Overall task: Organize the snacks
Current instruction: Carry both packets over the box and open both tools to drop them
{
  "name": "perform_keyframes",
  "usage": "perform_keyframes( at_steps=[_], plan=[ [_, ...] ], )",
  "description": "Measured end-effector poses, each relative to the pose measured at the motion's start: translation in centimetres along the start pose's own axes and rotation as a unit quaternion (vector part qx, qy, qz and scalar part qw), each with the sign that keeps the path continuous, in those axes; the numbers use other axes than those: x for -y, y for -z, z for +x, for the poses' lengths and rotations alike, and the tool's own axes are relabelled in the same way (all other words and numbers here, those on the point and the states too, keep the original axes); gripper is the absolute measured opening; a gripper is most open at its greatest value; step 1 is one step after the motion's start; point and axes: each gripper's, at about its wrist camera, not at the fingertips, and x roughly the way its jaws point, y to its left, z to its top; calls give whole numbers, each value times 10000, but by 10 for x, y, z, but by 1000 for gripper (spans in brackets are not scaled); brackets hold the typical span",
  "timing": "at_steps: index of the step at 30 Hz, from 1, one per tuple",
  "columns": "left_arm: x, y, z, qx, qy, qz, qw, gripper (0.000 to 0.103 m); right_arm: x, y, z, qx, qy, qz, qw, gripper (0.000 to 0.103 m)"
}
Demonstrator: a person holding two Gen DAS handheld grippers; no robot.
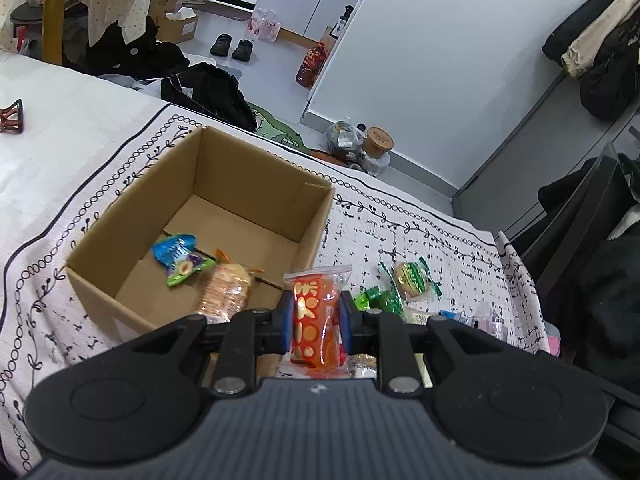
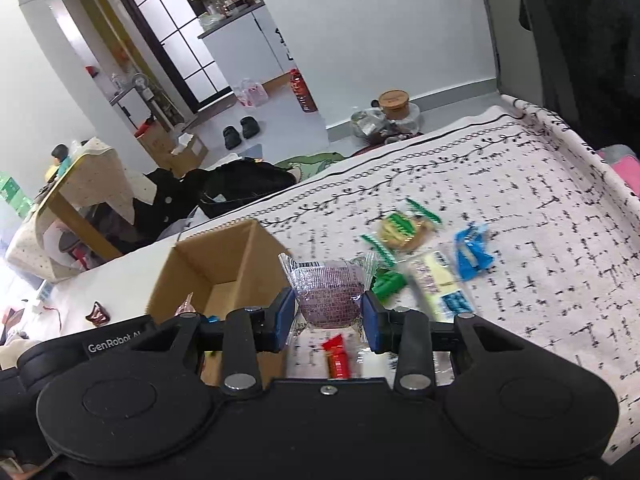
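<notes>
Snacks ride in both our grippers: left gripper [image 1: 313, 316] clamps the red packet [image 1: 316, 318], right gripper [image 2: 327, 316] grips the purple cake [image 2: 329, 298]; cardboard box [image 1: 256, 184] lies ahead-left, nearer our left.

Even, cool daylight fills both my views, brightest off the pale wall [image 1: 420, 60] and through the glass door [image 2: 176, 36], with only soft shadows inside the cardboard box [image 1: 208, 216]. My right view smears the snacks on the patterned cloth [image 2: 540, 240] with motion blur, while my left view stays sharp. Fisheye bends every edge, and corners go dark.
</notes>
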Motion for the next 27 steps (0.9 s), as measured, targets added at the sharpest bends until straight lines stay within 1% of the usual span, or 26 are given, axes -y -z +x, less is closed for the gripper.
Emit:
perform_keyframes(
  at_steps=[10,25,27],
  plan=[
    [-29,-18,-15,112,-17,-269,9996,22,-42,1,4,39,-164,-224,9996,36],
    [-72,-35,-24,246,-99,-765,9967,22,-87,12,32,-215,-365,-354,9985,36],
    [-77,-36,-24,269,-108,-903,9955,25,-92,13,36,-227,-364,-362,9984,36]
  ],
)
